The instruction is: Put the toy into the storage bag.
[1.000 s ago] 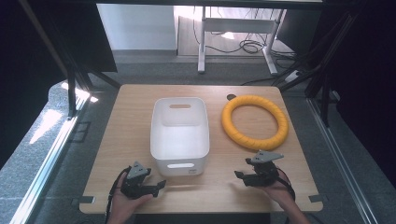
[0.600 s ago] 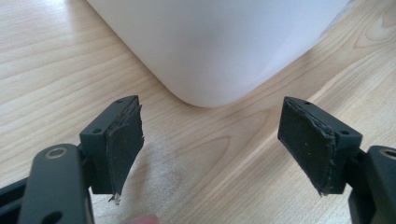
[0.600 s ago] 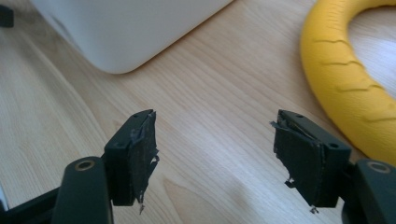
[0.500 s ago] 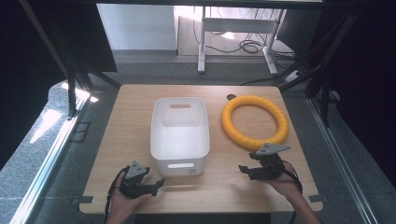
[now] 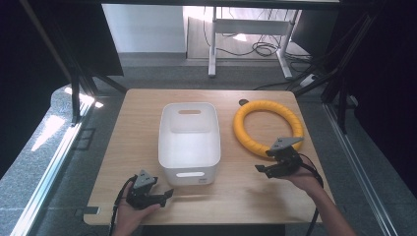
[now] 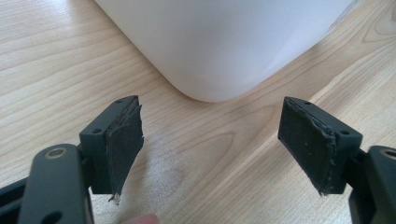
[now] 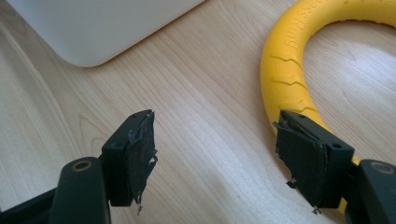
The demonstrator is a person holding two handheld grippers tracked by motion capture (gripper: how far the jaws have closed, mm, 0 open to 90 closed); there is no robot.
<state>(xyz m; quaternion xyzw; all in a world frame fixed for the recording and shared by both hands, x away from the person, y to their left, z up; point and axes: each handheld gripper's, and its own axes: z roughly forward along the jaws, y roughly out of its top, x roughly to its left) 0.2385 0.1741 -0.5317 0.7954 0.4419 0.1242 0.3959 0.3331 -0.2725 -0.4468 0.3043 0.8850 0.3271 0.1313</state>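
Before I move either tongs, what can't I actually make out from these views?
- Yellow ring: near arc hidden in the high view by the right tongs.
- Raised lettering on the ring: too blurred to read in the right gripper view.
- White bin: top cropped in the left gripper view.

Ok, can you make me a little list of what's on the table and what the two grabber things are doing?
table: light wooden top
white bin: middle of the table, nothing visible inside
yellow ring: lying flat, to the right of the bin
left gripper: open, holding nothing, pointed at the bin's near corner
right gripper: open, holding nothing, one of its fingers in front of the ring's near edge
hands: one on each gripper, at the table's near edge
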